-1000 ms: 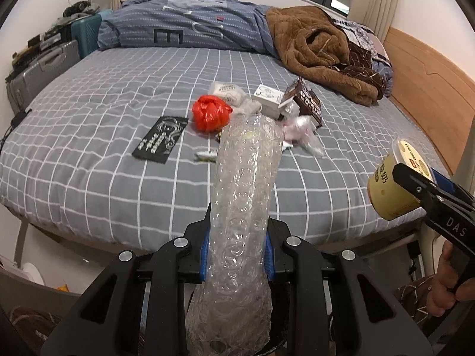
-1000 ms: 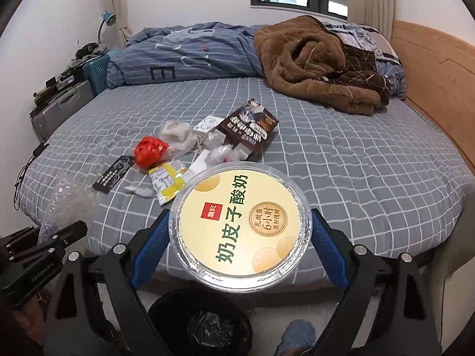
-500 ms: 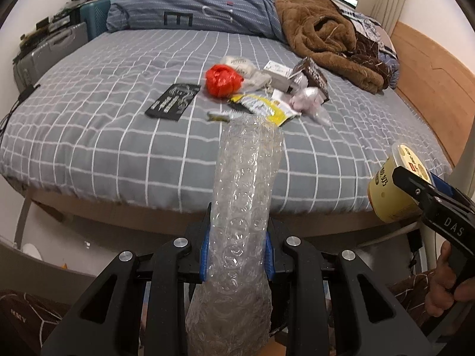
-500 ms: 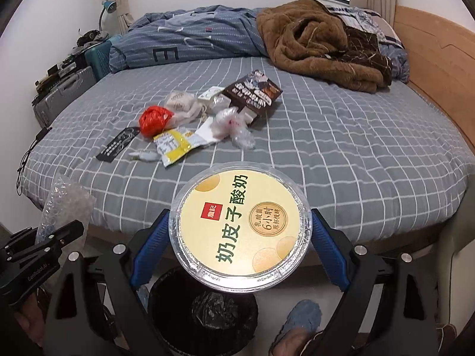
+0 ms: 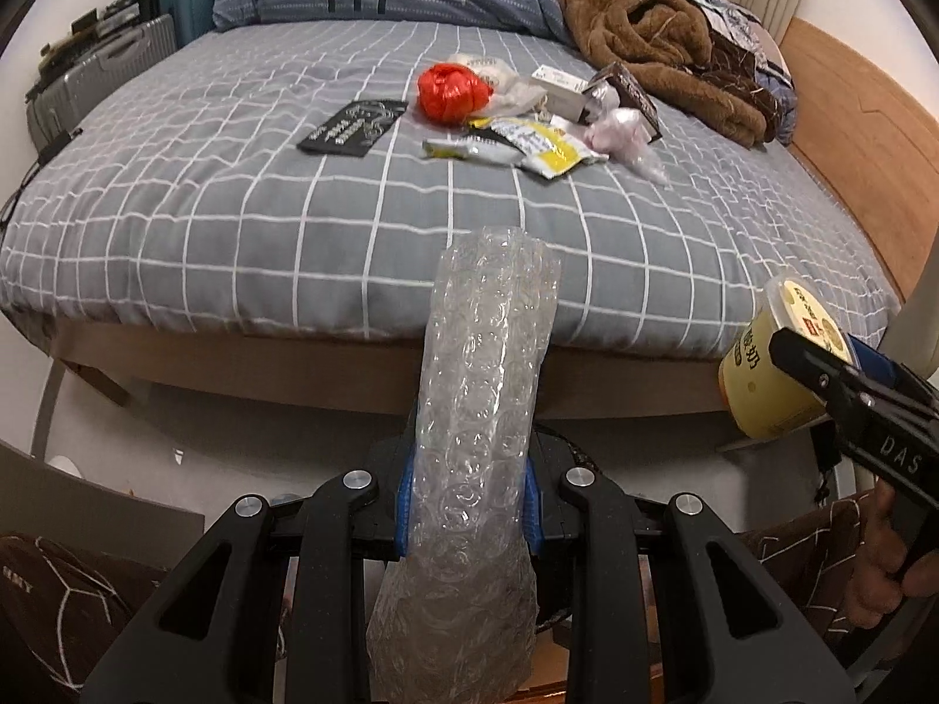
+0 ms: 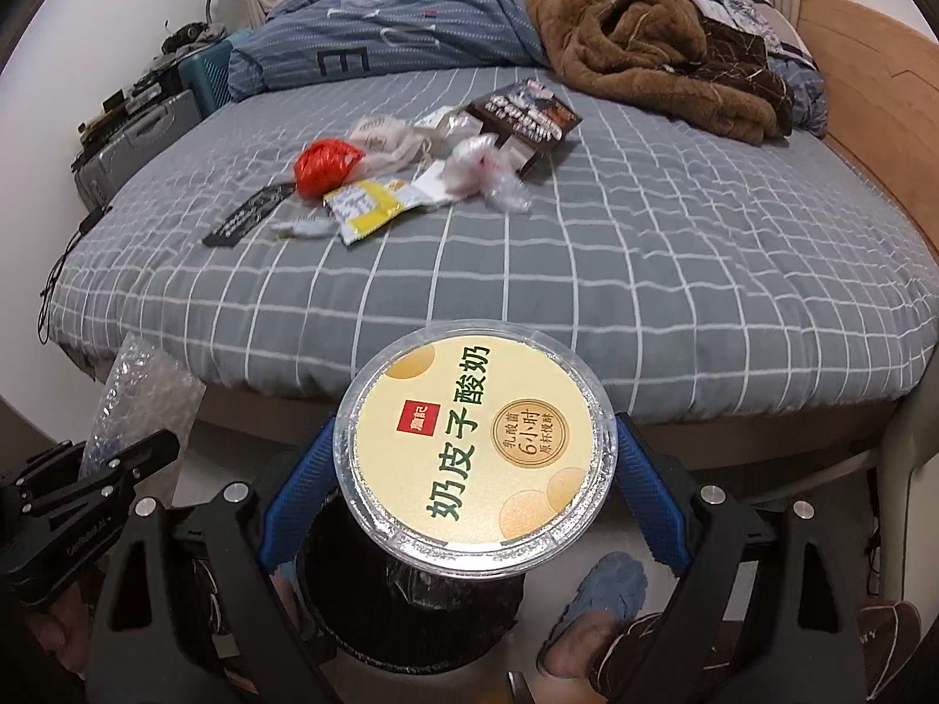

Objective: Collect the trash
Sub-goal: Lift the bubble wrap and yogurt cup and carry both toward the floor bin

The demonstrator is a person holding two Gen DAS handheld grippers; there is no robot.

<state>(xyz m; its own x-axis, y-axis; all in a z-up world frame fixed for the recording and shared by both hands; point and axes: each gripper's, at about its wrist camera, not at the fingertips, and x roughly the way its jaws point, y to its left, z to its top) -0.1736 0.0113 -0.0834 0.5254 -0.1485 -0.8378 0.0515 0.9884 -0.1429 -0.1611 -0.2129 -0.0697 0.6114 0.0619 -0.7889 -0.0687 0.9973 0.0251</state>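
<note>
My left gripper (image 5: 468, 498) is shut on a roll of clear bubble wrap (image 5: 478, 446) that sticks up past its blue pads. My right gripper (image 6: 469, 469) is shut on a yellow yogurt cup (image 6: 474, 440) with a foil-rimmed lid; the same cup (image 5: 774, 369) shows at the right of the left wrist view. Under the cup stands a black trash bin (image 6: 411, 616) lined with a bag. On the grey checked bed lie a red crumpled bag (image 5: 452, 91), a yellow wrapper (image 5: 543, 144), a black flat packet (image 5: 352, 126), a dark snack box (image 6: 525, 111) and clear plastic (image 6: 481, 167).
A brown blanket (image 6: 645, 41) and a blue duvet (image 6: 399, 29) lie at the head of the bed. Suitcases (image 5: 105, 76) stand along the left wall. A wooden headboard (image 5: 862, 135) runs on the right. A slippered foot (image 6: 604, 592) is beside the bin.
Both grippers have sunk and pulled back from the bed, so the bed edge and floor show more. The bin has come further into the right wrist view. The grips are unchanged.
</note>
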